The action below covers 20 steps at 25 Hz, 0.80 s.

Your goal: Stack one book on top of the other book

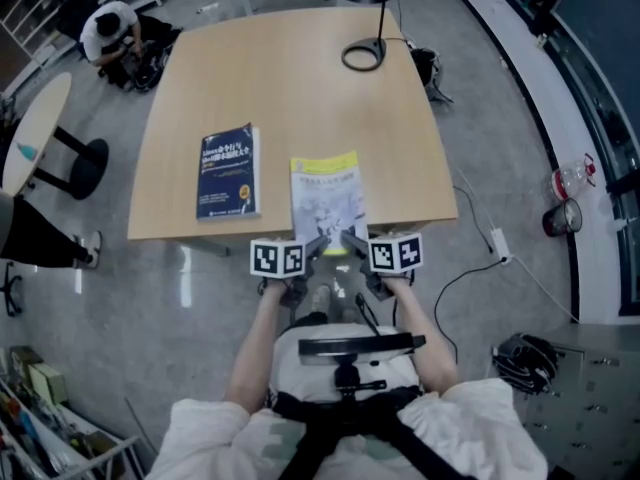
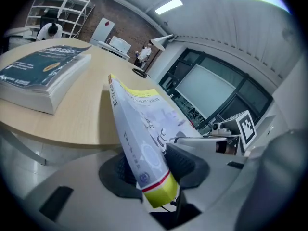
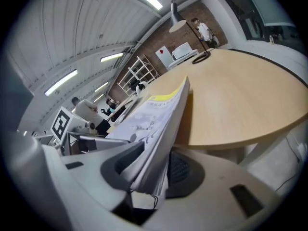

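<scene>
A thick dark-blue paperback book (image 1: 229, 171) lies flat on the pale wooden table (image 1: 300, 78), left of a thin white-and-yellow paperback book (image 1: 326, 196) at the near edge. The left gripper (image 1: 318, 245) clamps that thin book's near-left corner, and the right gripper (image 1: 348, 240) clamps its near-right corner.

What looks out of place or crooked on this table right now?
Only the yellow-and-white book: it is tilted, its near end overhanging the table's front edge, clamped at its near corners by the left gripper and right gripper. The blue book lies flat to its left. Nothing looks spilled or damaged.
</scene>
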Each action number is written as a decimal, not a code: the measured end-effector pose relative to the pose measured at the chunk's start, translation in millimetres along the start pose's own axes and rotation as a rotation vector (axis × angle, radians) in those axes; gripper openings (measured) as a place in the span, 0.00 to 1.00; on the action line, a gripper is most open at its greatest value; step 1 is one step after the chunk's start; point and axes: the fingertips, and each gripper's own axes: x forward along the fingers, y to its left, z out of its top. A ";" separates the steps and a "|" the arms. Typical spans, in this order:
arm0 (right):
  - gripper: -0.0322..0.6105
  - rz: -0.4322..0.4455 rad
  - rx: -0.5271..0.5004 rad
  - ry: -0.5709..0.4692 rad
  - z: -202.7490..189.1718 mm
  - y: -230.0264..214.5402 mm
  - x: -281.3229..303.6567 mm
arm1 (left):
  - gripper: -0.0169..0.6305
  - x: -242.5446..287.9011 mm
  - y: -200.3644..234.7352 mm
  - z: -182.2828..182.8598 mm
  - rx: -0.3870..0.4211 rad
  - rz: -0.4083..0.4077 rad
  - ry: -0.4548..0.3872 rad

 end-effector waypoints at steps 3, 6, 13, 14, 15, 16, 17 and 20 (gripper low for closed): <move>0.25 0.016 -0.044 -0.011 5.8 15.7 -9.9 | 0.28 -15.3 -9.6 3.5 -0.012 -0.003 -0.058; 0.25 0.044 -0.113 -0.040 17.1 42.1 -21.0 | 0.28 -40.2 -18.8 11.5 0.011 -0.006 -0.126; 0.25 0.120 -0.293 -0.137 64.5 121.5 -23.2 | 0.28 -117.4 -19.5 53.5 0.062 0.030 -0.273; 0.25 0.126 -0.308 -0.145 70.2 131.2 -19.3 | 0.28 -126.0 -15.2 59.1 0.067 0.030 -0.283; 0.25 0.135 -0.316 -0.149 74.1 140.1 -14.3 | 0.28 -134.1 -10.2 63.5 0.072 0.033 -0.292; 0.25 0.148 -0.316 -0.150 76.9 148.7 -8.9 | 0.28 -141.8 -5.0 66.9 0.076 0.036 -0.299; 0.25 0.162 -0.314 -0.149 79.0 157.0 -3.2 | 0.28 -149.0 0.3 69.8 0.080 0.037 -0.306; 0.25 0.165 -0.329 -0.150 85.3 178.4 19.2 | 0.28 -167.8 22.7 77.5 0.082 0.033 -0.315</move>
